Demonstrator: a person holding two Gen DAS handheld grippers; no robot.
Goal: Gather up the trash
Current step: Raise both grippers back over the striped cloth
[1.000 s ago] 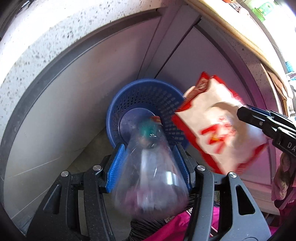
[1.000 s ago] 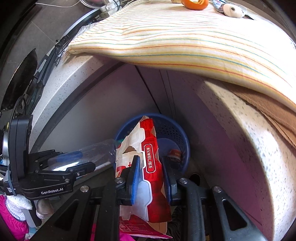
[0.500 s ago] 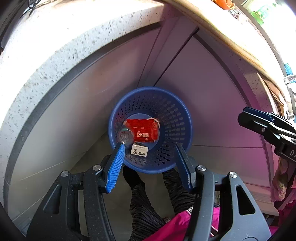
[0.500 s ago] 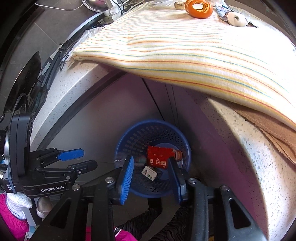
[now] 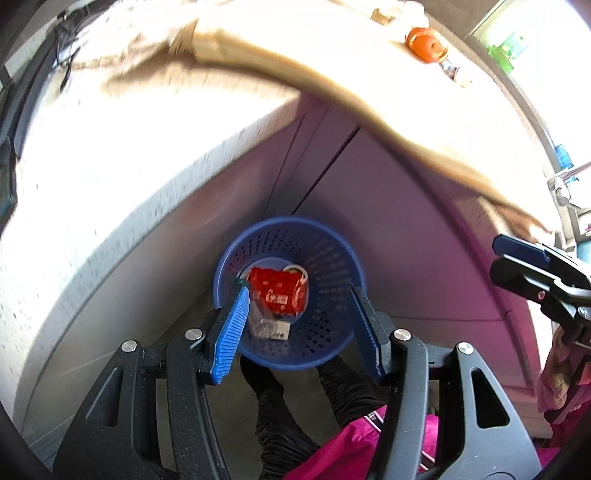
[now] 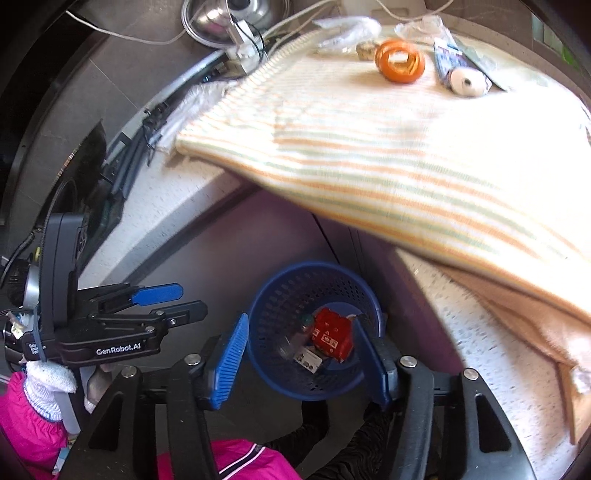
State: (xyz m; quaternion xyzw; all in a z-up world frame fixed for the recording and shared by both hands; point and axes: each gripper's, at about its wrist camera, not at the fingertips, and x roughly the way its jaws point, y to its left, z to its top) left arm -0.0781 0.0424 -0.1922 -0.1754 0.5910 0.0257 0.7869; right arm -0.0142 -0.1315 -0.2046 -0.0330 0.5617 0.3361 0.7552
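Red snack bag (image 6: 331,336) and clear bottle (image 6: 291,341) lie in blue basket (image 6: 280,295) below my empty left gripper (image 5: 300,332) and still-opening right gripper (image 6: 301,363); remaining orange peel (image 6: 399,65) sits on the counter above the basket, nearer my right.

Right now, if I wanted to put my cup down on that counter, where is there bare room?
The striped cloth is bare across its near and middle part, up to the counter edge above the blue basket. The speckled counter left of the cloth is bare too. The far edge is crowded: an orange ring, small packets, cables and a metal bowl.
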